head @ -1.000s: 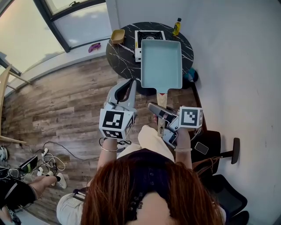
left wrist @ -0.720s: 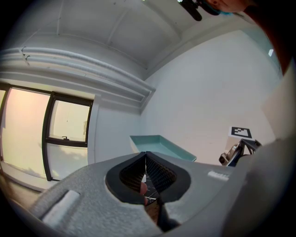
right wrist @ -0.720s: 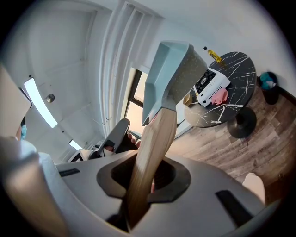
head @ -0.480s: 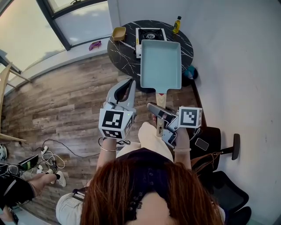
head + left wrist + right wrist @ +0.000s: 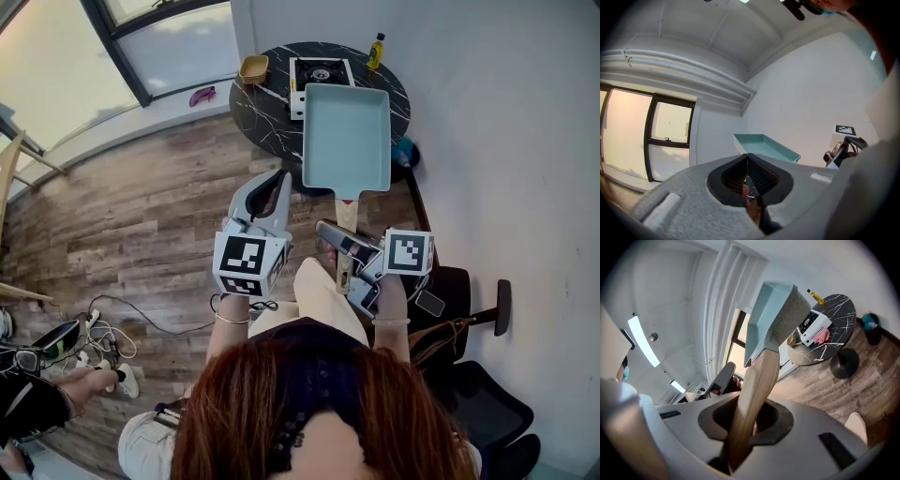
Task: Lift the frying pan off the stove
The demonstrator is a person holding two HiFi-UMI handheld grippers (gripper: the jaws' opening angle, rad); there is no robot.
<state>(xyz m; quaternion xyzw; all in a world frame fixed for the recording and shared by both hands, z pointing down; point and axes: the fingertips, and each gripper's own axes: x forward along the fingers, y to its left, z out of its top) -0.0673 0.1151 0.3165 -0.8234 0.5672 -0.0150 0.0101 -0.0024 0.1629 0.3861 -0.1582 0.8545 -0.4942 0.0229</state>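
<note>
Jaws, right gripper (image 5: 743,420): clamping frying pan (image 5: 346,139) handle; marble table (image 5: 265,120), wood floor (image 5: 141,216).

Quick headcount from what I can see: one frying pan (image 5: 345,139), teal and rectangular. One stove (image 5: 321,73). One round black worktop (image 5: 262,117) under the stove. Just left of the stove, one yellow bowl (image 5: 253,68); just right of it, one yellow bottle (image 5: 376,52). Two tools total, a left tool (image 5: 277,178) and a right tool (image 5: 336,251). Further left of the stove, off the worktop, one purple thing (image 5: 202,96) I can't identify. And one teal bin (image 5: 403,152) on the floor, nearer the camera than the stove.
</note>
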